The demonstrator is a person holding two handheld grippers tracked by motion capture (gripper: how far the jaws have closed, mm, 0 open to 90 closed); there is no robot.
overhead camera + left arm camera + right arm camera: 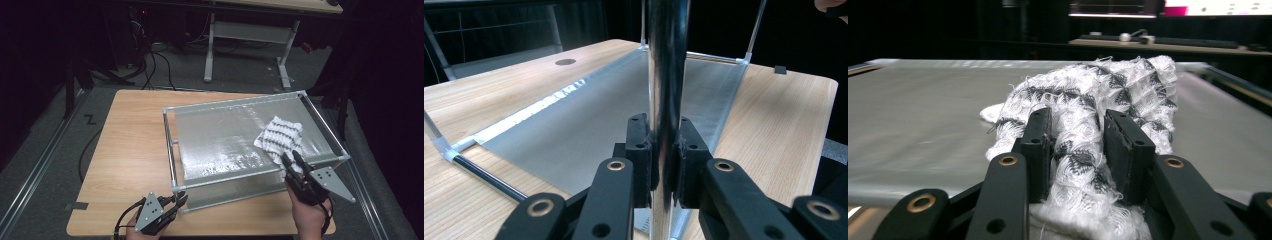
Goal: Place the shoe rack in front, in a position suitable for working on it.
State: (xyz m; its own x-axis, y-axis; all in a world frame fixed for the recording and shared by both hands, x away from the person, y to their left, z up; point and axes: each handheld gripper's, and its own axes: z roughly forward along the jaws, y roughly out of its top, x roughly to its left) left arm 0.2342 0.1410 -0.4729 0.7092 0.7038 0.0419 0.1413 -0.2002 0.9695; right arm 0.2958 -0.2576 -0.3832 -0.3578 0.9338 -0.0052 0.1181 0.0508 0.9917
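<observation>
**Left tongs steady the frame, right tongs grip the cloth**

On the left, the left tongs (175, 201) are clamped tight on the shiny upright post (667, 100) at the near-left corner of the metal frame (235, 103), which stands on the wooden desk (130, 150). In the left gripper view the post rises straight between the two pads, pinched from both sides.

Across the frame lies a grey translucent sheet (220, 135), stretched flat as its top surface. Toward its right end, near the front edge, rests the white cloth with dark stripes (279, 137), crumpled and touching the sheet.

On the right, the right tongs (291, 161) reach in from the near side and hold the cloth's near end; the right gripper view shows the fabric (1088, 150) bunched between narrowed jaws, pads pressing it. The cloth stretches away from these tongs, and the uncovered sheet runs off to their left. The right hand is the one at the cloth, so any wiping stroke would likely sweep leftward.
</observation>
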